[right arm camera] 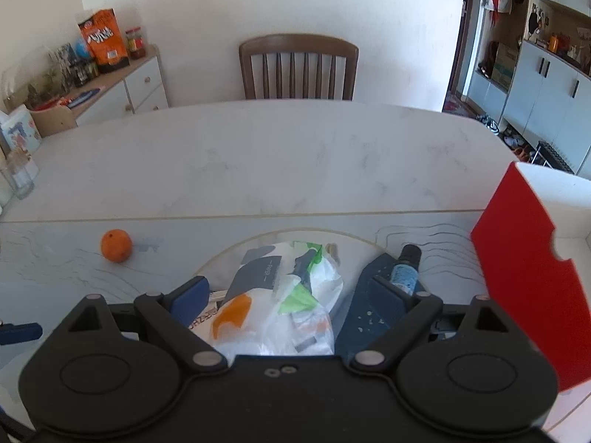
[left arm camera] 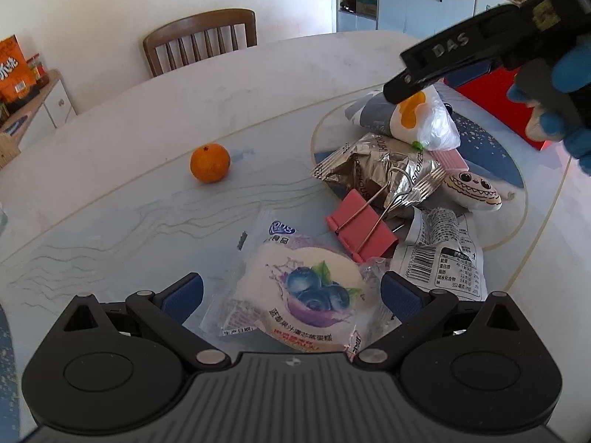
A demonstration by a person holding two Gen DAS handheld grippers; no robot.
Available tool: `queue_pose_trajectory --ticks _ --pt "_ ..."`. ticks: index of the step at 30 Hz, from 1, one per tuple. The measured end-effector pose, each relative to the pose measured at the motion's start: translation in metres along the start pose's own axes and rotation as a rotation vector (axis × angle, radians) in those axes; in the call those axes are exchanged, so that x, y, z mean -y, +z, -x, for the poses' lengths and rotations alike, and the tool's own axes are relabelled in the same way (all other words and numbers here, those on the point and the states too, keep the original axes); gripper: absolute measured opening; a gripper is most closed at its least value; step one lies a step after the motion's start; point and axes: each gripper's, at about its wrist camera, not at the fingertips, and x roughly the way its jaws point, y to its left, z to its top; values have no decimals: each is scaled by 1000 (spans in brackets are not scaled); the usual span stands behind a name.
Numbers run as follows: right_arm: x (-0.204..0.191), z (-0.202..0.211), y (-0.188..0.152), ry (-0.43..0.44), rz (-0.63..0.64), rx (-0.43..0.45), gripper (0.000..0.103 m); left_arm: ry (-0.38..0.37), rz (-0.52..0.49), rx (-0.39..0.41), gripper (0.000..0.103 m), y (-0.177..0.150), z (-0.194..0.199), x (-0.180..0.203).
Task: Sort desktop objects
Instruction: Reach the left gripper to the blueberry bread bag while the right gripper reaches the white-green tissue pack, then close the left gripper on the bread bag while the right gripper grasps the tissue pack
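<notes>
My left gripper (left arm camera: 291,295) is open low over the table, its blue pads on either side of a blueberry cake packet (left arm camera: 306,295) without pressing it. A pink binder clip (left arm camera: 362,229), a crumpled silver foil packet (left arm camera: 380,173), a white barcode packet (left arm camera: 443,254) and a toothy plush toy (left arm camera: 472,188) lie just beyond. My right gripper (right arm camera: 291,291) is open above a white plastic bag (right arm camera: 295,295) with orange and green print. An orange (right arm camera: 116,245) sits alone to the left. A small bottle (right arm camera: 406,269) lies by the right finger.
A red and white box (right arm camera: 528,277) stands open at the right edge of the table (right arm camera: 277,155). A wooden chair (right arm camera: 299,68) is at the far side. A gloved hand (left arm camera: 554,110) carries the right gripper. A sideboard (right arm camera: 122,85) with snacks stands at the left wall.
</notes>
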Motion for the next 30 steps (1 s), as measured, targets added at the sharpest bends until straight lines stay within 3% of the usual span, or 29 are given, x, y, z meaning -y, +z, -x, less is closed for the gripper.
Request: queue_pose_trajectory --ticks 8,16,24,30 --pt "5 -36 0 -21 -49 -95 92 -52 44 -17 103 -3 -10 -7" --pt "16 -52 -4 -13 -122 -162 85 -72 75 -11 102 -4 -12 -12" --pt "18 -50 -5 -10 -135 -167 71 -93 95 -5 85 -2 -11 -10" --pt "24 -42 -3 -1 -135 -147 54 -119 206 -23 70 1 -10 -20"
